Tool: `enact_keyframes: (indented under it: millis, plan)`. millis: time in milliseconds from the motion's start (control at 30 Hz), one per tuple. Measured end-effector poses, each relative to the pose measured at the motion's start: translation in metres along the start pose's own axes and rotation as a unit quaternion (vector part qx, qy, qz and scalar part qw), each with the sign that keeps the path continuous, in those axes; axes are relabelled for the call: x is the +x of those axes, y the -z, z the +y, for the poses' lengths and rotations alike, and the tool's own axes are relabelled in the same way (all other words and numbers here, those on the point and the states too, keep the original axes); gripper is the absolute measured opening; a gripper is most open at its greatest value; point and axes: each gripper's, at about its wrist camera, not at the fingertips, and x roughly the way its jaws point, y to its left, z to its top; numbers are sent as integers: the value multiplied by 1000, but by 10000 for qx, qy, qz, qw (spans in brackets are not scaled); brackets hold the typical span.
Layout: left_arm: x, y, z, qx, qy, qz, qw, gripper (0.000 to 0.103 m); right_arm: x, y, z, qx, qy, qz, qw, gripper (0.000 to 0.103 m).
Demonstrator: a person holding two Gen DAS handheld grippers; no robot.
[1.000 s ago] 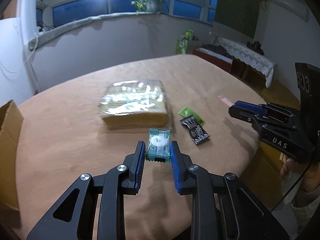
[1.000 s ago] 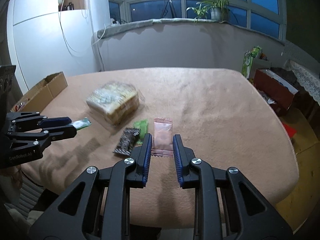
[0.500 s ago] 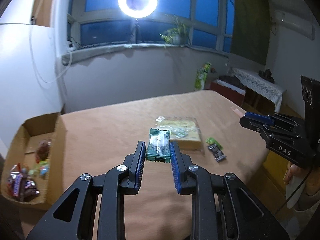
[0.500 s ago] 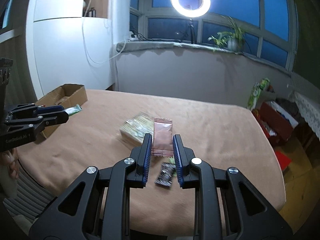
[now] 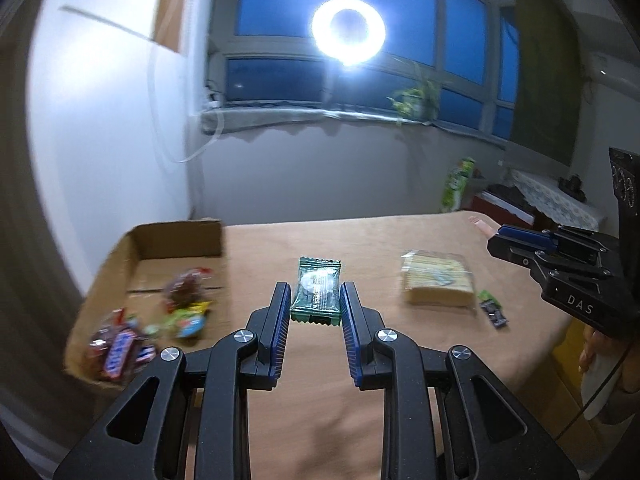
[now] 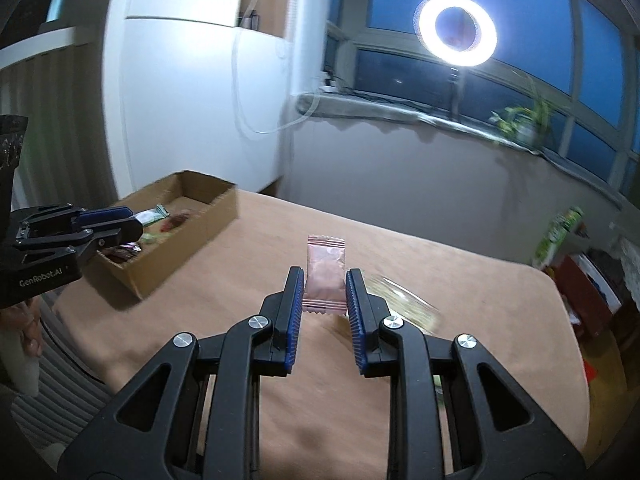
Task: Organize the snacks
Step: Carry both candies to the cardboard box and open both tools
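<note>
— So, what have you got?
— My left gripper (image 5: 315, 312) pinches a green packet (image 5: 317, 291); my right gripper (image 6: 323, 303) pinches a pink packet (image 6: 325, 276), both above the table (image 6: 480, 300).
— And the box (image 5: 176, 240)?
— Off left, with snacks (image 5: 120, 350) inside.

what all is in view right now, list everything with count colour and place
green foil-wrapped candy packet: 1, green, clamped in left gripper
pink plastic candy packet: 1, pink, clamped in right gripper
brown cardboard box: 1, brown, table's left end, wrapped snacks inside
clear-wrapped bread pack: 1, pale yellow, on table
small black sachet: 1, black, beside bread
peach tablecloth: 1, covers table
white ring light: 1, by window
left gripper: 1, black, blue pads
right gripper: 1, black, blue pads
</note>
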Motion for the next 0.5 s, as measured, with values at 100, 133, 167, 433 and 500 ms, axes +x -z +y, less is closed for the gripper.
enact_keyframes:
  millis: [100, 133, 167, 433, 500]
  plan:
    - [-11, 4, 28, -230, -241, -60, 9994, 23, 14, -12, 26, -162, -239, -15, 9996, 22]
    - [-15, 6, 37, -301, -315, -79, 9990, 23, 20, -16, 36, -231, -340, -18, 9992, 22]
    - [-19, 8, 47, -376, -397, -95, 9985, 23, 25, -20, 47, -313, -440, -25, 9985, 22]
    - [-38, 19, 110, -761, -958, -118, 9924, 23, 67, -45, 123, -785, -1160, -71, 9901, 22]
    - [-39, 20, 121, -813, -1035, -105, 9912, 23, 75, -49, 138, -875, -1307, -69, 9875, 22]
